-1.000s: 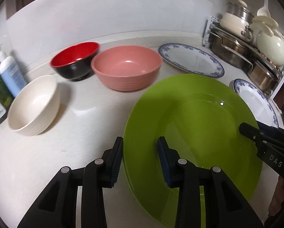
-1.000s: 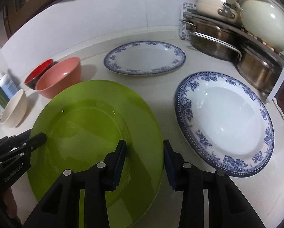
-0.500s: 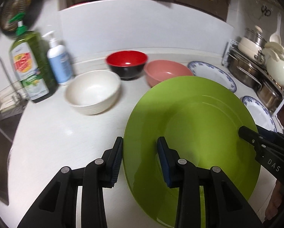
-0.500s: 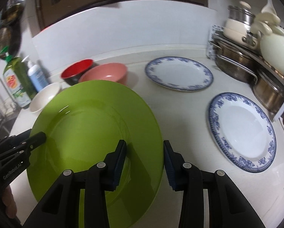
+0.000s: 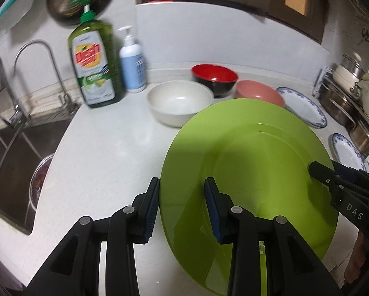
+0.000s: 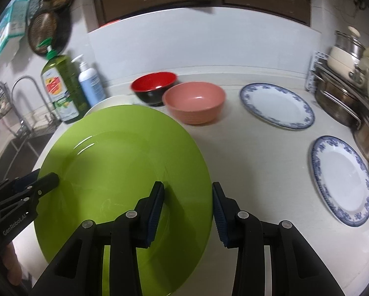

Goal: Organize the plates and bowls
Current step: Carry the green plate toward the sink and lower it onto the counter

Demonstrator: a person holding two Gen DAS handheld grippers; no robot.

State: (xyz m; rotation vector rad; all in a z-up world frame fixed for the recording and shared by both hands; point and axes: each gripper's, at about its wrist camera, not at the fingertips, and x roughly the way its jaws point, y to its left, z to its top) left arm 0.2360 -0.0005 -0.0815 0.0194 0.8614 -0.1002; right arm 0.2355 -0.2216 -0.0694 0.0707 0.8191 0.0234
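A large green plate (image 5: 253, 162) is held in the air over the white counter by both grippers. My left gripper (image 5: 182, 207) is shut on its left rim. My right gripper (image 6: 188, 209) is shut on its right rim; the plate (image 6: 120, 165) fills the lower left of the right wrist view. Behind it stand a cream bowl (image 5: 179, 101), a red and black bowl (image 6: 154, 86) and a pink bowl (image 6: 195, 101). Two blue-rimmed white plates (image 6: 276, 104) (image 6: 342, 180) lie on the counter to the right.
A sink (image 5: 14, 157) with a tap lies at the left. A green dish soap bottle (image 5: 93, 61) and a blue pump bottle (image 5: 132, 61) stand by the wall. A rack of steel pots (image 6: 349, 86) fills the right edge.
Both grippers have lifted the green plate up and carried it to the left, toward the sink end. The bowls and blue-rimmed plates now look farther away; sink and bottles came into view.
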